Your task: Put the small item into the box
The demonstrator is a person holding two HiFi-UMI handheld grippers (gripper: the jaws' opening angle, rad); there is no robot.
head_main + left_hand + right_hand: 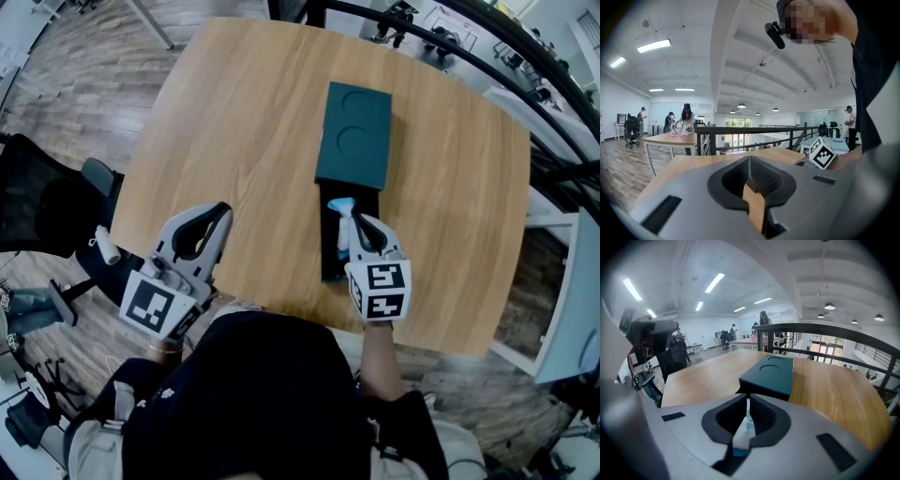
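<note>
A dark teal box lid [354, 136] lies slid toward the far side, part way off its black open box [329, 264] on the wooden table [234, 122]. My right gripper [350, 217] hovers over the open part of the box, shut on a small white and blue sachet [341, 205]. In the right gripper view the sachet [744, 427] is pinched upright between the jaws of the right gripper [748, 404], with the teal lid [771, 373] just ahead. My left gripper [221, 212] is shut and empty near the table's front edge, left of the box. The left gripper [748, 164] holds nothing.
A black office chair [42, 202] stands left of the table. A black railing [469, 52] runs behind its far right side. The right gripper's marker cube [821, 152] shows in the left gripper view. Several people stand at distant desks [670, 136].
</note>
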